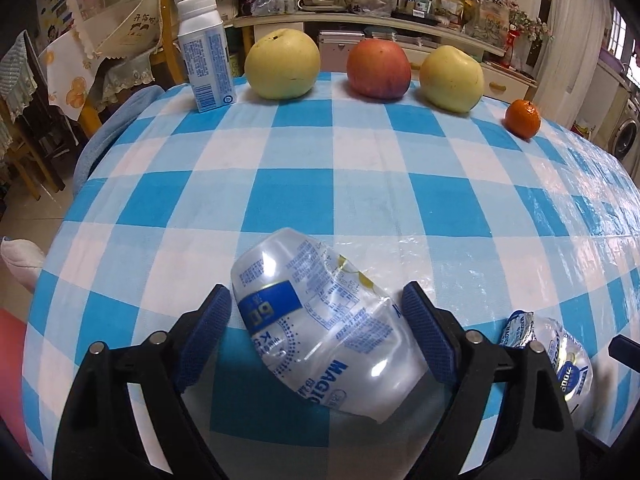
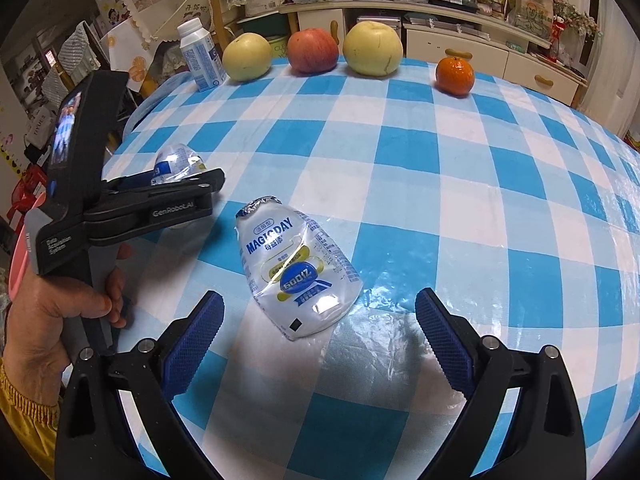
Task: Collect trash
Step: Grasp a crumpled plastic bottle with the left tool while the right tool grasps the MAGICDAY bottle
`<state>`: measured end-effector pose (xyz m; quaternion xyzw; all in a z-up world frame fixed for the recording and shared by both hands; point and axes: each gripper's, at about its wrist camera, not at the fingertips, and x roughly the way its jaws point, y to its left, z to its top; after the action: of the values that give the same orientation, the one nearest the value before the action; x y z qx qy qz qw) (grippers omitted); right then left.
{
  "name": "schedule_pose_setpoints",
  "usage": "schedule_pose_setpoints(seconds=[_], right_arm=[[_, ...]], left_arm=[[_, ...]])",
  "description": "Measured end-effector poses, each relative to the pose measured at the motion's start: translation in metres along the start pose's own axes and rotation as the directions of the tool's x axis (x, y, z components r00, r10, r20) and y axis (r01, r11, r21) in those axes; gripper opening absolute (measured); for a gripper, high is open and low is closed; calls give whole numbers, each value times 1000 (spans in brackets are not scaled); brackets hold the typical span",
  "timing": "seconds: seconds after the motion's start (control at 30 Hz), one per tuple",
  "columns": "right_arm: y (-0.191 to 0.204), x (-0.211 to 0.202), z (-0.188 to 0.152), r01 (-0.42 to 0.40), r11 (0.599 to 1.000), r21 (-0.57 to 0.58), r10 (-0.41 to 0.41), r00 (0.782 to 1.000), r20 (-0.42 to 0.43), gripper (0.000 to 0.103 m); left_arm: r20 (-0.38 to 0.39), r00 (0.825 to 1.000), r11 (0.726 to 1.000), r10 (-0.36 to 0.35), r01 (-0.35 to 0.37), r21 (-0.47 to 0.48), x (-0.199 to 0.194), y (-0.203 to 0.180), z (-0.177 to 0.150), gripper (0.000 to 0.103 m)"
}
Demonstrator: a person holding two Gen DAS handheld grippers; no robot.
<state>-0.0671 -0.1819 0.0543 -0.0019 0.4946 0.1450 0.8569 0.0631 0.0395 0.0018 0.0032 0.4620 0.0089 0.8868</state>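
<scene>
Crumpled clear plastic is what both tools are after. Nearest the person's left side, the left gripper (image 1: pixel 316 328) straddles one crushed bottle (image 1: pixel 320 328) lying on the checked tablecloth (image 1: pixel 360 184); its blue pads (image 1: pixel 208 332) look to stand just beside the plastic, not yet pressing it, though contact on the right side is hard to rule out. The right gripper (image 2: pixel 320 336) hangs with its jaws wide apart above and just short of a second crushed bottle (image 2: pixel 298 272), flattened, foil cap (image 2: pixel 260 204) pointing away.

Farther off, along the table's back edge, a white carton (image 2: pixel 200 60) stands upright, then a pear (image 2: pixel 246 56), an apple (image 2: pixel 312 50), another pear (image 2: pixel 372 48) and a mandarin (image 2: pixel 454 74).

I would judge the collecting barely begun: both bottles are on the cloth, neither lifted, and no bin shows.
</scene>
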Motion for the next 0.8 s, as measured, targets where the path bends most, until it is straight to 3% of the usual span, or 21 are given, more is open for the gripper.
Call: schedule_pose_setpoints(seconds=[0.13,0.33,0.4,0.47,0.5,0.7,0.8], right_arm=[[1,7,3,8,1000,-3,-8,1000,-10,95],[5,15,9,21,999,-24,-21,1000,-13,95],[7,18,11,28,999,-36,-28,999,-15,95],[9,22,12,31,999,-45,-32,999,-21,95],[10,25,12,32,998,-50,-34,999,-25,95],[13,32,13,63,995,-76,-65,998,-26,95],[14,33,14,69,994,-80,-71,997,-21,95]], left_arm=[[5,1000,1000,-2,2,-3,-3,3,-2,77],[7,1000,1000,-30,30,2,-6,8,-5,74],[8,1000,1000,-22,21,8,-7,8,-5,68],[13,1000,1000,-24,23,4,-9,11,-5,49],[13,999,999,-33,33,-2,-10,13,-5,47],[17,999,999,-51,51,-4,-10,15,-5,47],[18,998,998,-55,55,13,-9,14,-4,52]])
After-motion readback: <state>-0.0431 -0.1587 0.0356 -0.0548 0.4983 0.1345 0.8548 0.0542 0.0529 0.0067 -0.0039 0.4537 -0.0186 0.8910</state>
